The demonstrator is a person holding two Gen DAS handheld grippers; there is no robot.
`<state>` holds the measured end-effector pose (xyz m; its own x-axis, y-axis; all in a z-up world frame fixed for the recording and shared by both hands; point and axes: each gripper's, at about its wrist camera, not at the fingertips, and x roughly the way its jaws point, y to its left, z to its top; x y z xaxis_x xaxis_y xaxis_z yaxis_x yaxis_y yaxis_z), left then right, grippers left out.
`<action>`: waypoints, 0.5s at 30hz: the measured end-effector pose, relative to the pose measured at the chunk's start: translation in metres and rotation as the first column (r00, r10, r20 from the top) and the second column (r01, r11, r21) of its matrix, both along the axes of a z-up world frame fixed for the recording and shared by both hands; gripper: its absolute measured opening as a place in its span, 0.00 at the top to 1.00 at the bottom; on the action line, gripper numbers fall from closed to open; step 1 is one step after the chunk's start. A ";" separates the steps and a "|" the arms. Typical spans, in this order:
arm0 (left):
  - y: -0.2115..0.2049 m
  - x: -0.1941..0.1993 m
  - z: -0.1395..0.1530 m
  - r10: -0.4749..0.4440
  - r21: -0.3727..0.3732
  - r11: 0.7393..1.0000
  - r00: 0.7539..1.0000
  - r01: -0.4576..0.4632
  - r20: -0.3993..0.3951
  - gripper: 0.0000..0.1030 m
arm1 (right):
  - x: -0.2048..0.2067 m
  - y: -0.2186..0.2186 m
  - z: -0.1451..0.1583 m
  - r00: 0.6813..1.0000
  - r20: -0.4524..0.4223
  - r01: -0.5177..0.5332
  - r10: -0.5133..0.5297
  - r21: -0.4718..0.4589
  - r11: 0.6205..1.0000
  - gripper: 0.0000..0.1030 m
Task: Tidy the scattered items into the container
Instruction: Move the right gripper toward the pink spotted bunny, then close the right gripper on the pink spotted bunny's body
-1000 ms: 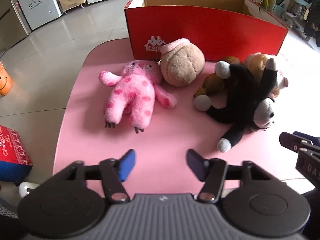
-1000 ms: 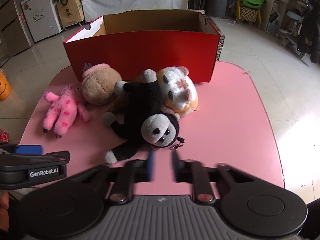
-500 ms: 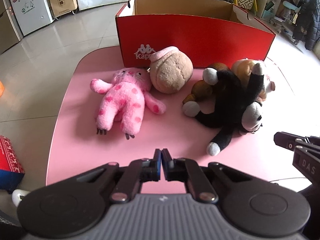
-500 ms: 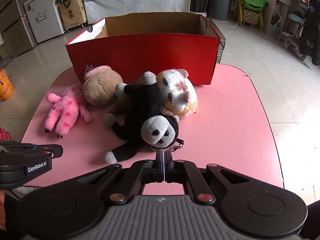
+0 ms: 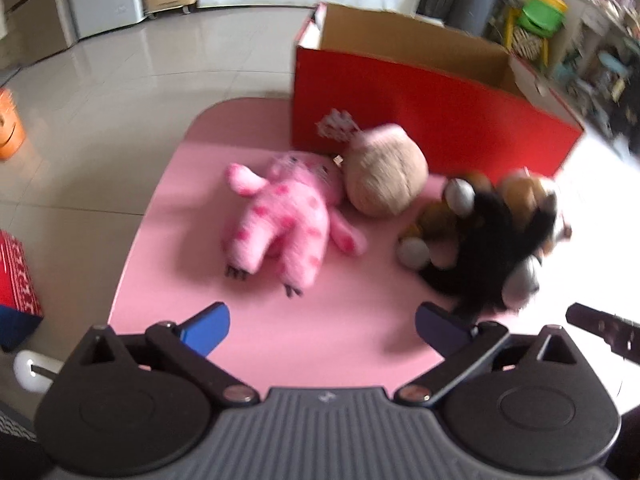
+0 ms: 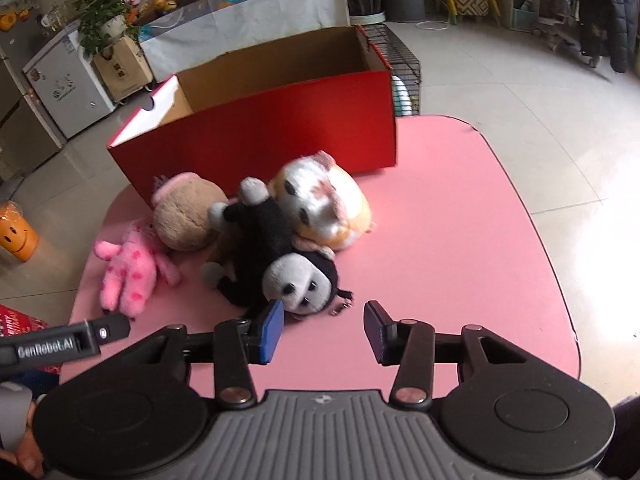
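Note:
An open red cardboard box [image 5: 432, 116] [image 6: 260, 136] stands at the back of the pink table [image 5: 320, 320] [image 6: 460, 240]. In front of it lie a pink spotted plush [image 5: 284, 224] [image 6: 128, 272], a round beige plush [image 5: 384, 176] [image 6: 184, 212], a black monkey plush [image 5: 492, 252] [image 6: 272, 256] and a white-and-orange hamster plush [image 6: 324, 208]. My left gripper [image 5: 322, 326] is wide open and empty, near the table's front edge below the pink plush. My right gripper [image 6: 324, 330] is open and empty, just in front of the monkey's face.
Tiled floor surrounds the table. A white cabinet [image 6: 68, 88] and cardboard boxes [image 6: 120, 64] stand at the back left. An orange smiley stool [image 6: 18, 236] and a red patterned box [image 5: 16, 276] sit on the floor to the left. A wire cage [image 6: 396, 60] is behind the box.
Both grippers were shut half a second ago and are open now. Both views have shifted, the left one with motion blur; the toys have not moved.

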<state>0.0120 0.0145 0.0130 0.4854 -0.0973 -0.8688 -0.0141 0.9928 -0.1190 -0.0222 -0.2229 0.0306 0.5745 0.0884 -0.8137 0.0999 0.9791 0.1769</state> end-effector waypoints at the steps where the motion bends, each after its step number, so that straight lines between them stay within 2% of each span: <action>1: 0.005 0.003 0.002 0.017 -0.012 1.000 1.000 -0.017 0.002 0.00 | 0.002 0.001 0.003 1.000 0.006 -0.010 0.010 0.003 1.000 0.56; 5: 0.017 0.017 0.014 0.056 -0.022 0.998 0.998 -0.056 0.017 0.00 | 0.009 0.011 0.015 0.997 0.046 -0.059 0.060 -0.016 0.998 0.56; 11: 0.024 0.033 0.015 0.074 0.053 0.996 0.997 -0.075 0.032 0.00 | 0.026 0.032 0.015 0.990 0.038 -0.138 0.138 0.013 0.990 0.56; 15: 0.029 0.039 0.005 0.089 0.021 0.996 0.996 -0.090 0.013 0.00 | 0.039 0.053 0.013 0.973 0.037 -0.228 0.228 -0.002 0.974 0.56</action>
<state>0.0513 0.0436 0.0179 0.5018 -0.0346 -0.8643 -0.1018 0.9899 -0.0987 0.0166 -0.1695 0.0434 0.5686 0.2221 -0.7920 -0.1328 0.9750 0.1781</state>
